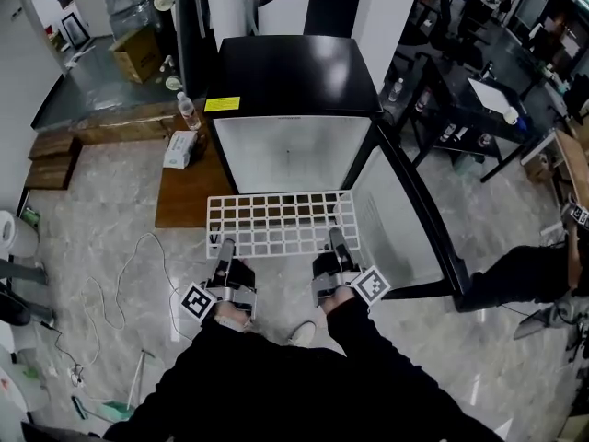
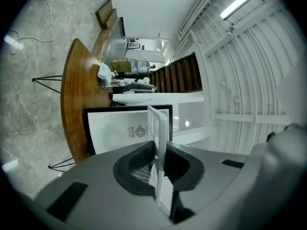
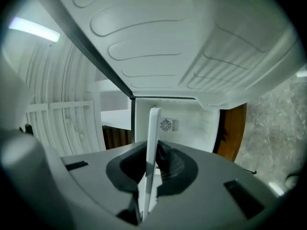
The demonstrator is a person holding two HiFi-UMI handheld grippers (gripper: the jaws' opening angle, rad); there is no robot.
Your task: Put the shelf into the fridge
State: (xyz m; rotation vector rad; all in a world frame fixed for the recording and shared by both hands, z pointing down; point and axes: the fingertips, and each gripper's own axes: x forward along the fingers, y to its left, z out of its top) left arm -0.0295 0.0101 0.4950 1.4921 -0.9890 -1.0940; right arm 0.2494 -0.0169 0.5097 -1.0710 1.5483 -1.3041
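My left gripper [image 1: 224,250] and right gripper [image 1: 338,244] clamp their jaws on the near edge of the white wire-grid shelf [image 1: 281,222], so it lies level before the open black-topped fridge [image 1: 290,72].

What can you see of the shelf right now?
The shelf is a white, rectangular wire grid that looks like coated metal, with no damage visible. It is held roughly flat in the air in front of the open fridge, not yet inside. The left gripper and right gripper each clamp its near edge.
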